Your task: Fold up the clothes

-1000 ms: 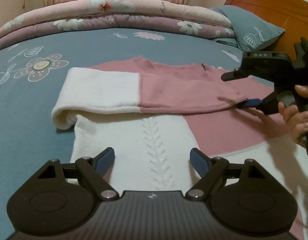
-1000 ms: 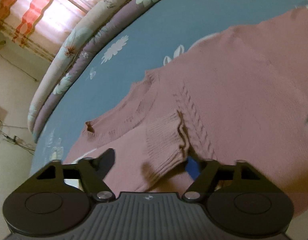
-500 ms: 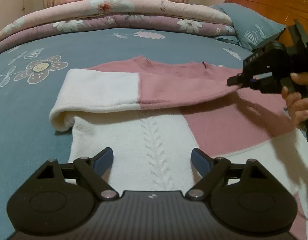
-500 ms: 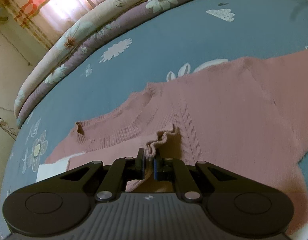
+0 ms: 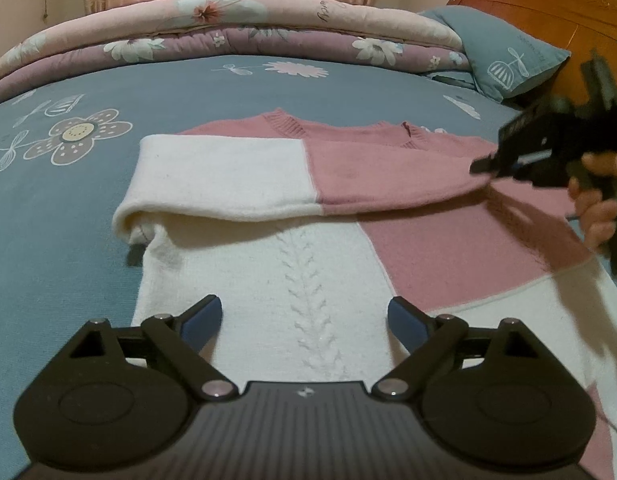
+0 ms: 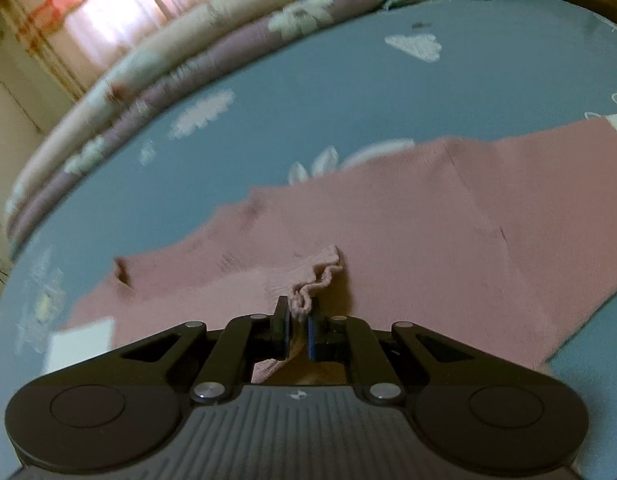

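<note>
Two hand-held grippers are at work over a pink-and-white knitted sweater [image 5: 292,264] spread flat on the bed [image 5: 148,96]. The right hand-held gripper [image 6: 298,326] is clenched on the ribbed cuff [image 6: 314,284] of the sleeve [image 5: 292,184], which bunches in a wavy ruffle just ahead of its blue pads; from the left wrist view that same tool sits up and to the right of the left one, gripped by a person's hand [image 5: 600,204], with the pink end of the sleeve stretched toward it. Holding the cuff by its very edge makes sense here: it probably gives control of the whole sleeve, so it can be drawn and laid straight across the chest of the sweater, where the white half of the sleeve already lies to the left, doubled over at the sweater's side. The left hand-held gripper [image 5: 304,320] is released, its jaws having just been opening wider with nothing pinched between them; it hovers just above the white lower body of the sweater, the cable-knit stitch running between its fingers. That low, spread pose looks like a ready position, likely to pin or pick up the hem once the sleeve is settled. Beyond both tools a rolled floral quilt [image 5: 236,28] and a blue pillow [image 5: 508,52] lie at the far edge, well apart from the sweater.
</note>
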A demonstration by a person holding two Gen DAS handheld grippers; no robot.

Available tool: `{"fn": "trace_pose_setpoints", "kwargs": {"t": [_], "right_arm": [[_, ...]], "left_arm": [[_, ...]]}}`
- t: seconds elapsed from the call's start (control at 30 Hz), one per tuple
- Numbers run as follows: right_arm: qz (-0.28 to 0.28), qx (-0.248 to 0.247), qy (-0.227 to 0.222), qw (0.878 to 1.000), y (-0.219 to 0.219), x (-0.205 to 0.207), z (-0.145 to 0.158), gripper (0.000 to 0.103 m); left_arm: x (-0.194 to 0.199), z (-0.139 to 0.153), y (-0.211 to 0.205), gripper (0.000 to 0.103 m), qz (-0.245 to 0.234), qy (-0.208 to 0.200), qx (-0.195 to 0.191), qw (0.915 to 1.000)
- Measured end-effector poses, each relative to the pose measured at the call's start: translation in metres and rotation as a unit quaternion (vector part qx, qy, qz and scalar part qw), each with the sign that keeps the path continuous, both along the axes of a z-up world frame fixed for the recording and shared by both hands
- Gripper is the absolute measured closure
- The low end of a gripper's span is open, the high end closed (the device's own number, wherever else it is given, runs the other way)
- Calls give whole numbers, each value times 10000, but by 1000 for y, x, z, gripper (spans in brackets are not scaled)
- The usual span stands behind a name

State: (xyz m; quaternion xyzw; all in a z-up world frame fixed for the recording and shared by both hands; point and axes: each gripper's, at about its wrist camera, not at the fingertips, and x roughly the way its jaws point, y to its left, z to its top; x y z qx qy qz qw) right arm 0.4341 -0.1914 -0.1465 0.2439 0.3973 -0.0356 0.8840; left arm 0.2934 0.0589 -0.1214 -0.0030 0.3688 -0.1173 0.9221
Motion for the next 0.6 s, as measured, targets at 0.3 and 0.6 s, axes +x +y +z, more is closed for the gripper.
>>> {"fn": "trace_pose_setpoints", "kwargs": {"t": [0.3, 0.6], "right_arm": [[91, -326, -196, 9992, 6, -6, 12, 92], [43, -540, 76, 9985, 10, -6, 4, 78]], "left_arm": [[1, 0, 2, 12, -4, 2, -58, 10000], [2, 1, 3, 12, -6, 22, -80, 10000]]}}
